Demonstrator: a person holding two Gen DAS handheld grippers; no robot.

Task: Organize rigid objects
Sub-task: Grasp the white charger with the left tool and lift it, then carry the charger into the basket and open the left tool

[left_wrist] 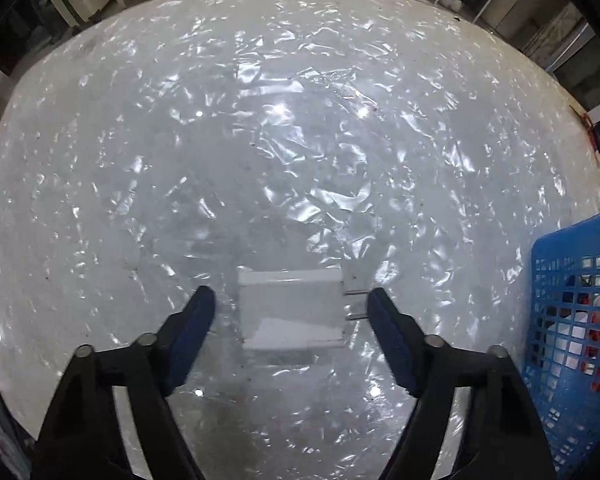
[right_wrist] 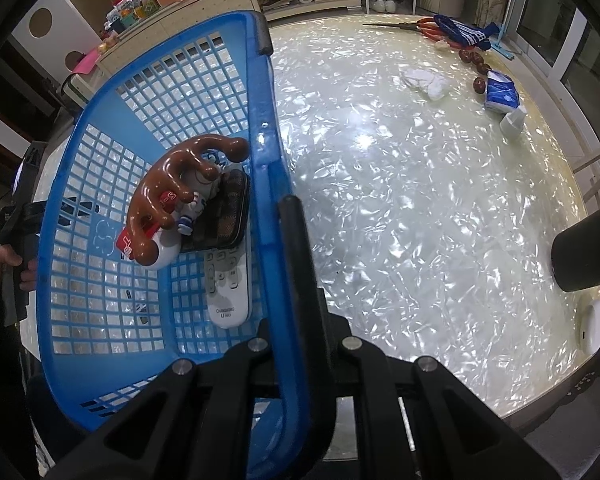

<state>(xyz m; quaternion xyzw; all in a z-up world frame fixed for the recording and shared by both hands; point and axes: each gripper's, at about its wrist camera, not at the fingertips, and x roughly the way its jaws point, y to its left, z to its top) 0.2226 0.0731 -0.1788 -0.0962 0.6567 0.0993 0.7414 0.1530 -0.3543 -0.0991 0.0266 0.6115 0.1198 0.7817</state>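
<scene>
We held the left tool spread wide around the white plug adapter, which lay flat on the glossy surface. It looked light, hard and slick, so we judged its broad sides, clear of the prongs, the best hold. Our right tool was clamped on the blue basket rim.

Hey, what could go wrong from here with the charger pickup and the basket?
The white charger lies flat on glossy crinkled film between the open left gripper; the fingers might slide it or pinch the film. Its prongs point at one finger. The right gripper clamps only the blue basket rim, so the load could tip.
</scene>
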